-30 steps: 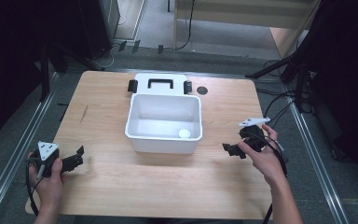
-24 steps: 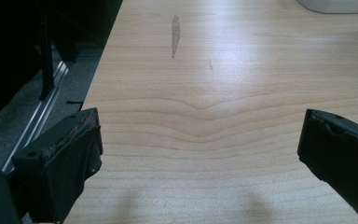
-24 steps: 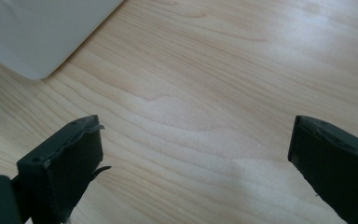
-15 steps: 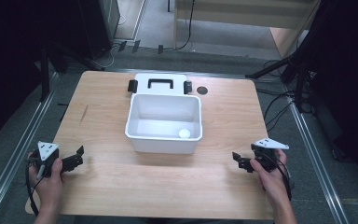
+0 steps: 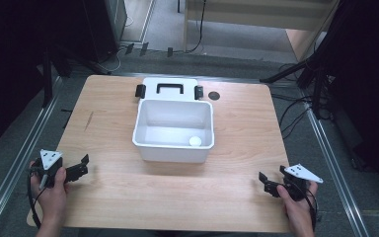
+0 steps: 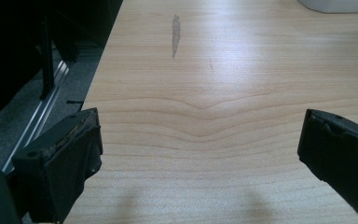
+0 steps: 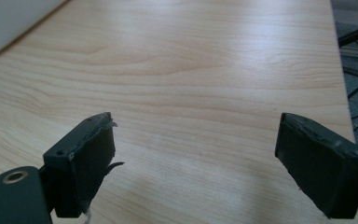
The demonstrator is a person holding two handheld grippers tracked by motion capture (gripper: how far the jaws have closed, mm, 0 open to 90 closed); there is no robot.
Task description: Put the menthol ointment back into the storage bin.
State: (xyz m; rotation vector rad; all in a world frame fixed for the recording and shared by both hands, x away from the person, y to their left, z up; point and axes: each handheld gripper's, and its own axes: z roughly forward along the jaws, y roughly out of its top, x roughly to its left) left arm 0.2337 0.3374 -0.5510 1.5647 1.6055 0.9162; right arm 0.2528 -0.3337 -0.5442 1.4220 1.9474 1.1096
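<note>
A white plastic bin (image 5: 173,148) stands at the middle of the wooden table (image 5: 113,118), with a small white ball (image 5: 195,141) lying in its near right corner. Its white lid (image 5: 170,87) with a black handle lies flat just behind it. My left gripper (image 5: 81,168) rests at the table's near left corner, open, jaws wide apart over bare wood (image 6: 200,140). My right gripper (image 5: 265,182) sits at the near right corner, open too, nothing between its jaws (image 7: 193,149). Both are well apart from the bin.
A small black round disc (image 5: 213,95) lies on the table right of the lid. A grey smudge (image 6: 175,32) marks the wood on the left. Metal rails (image 5: 19,163) run along both sides of the table; cables (image 5: 296,108) trail on the floor at right.
My right gripper has drawn back from beside the bin toward the near right corner of the table. The left gripper has stayed where it was.
</note>
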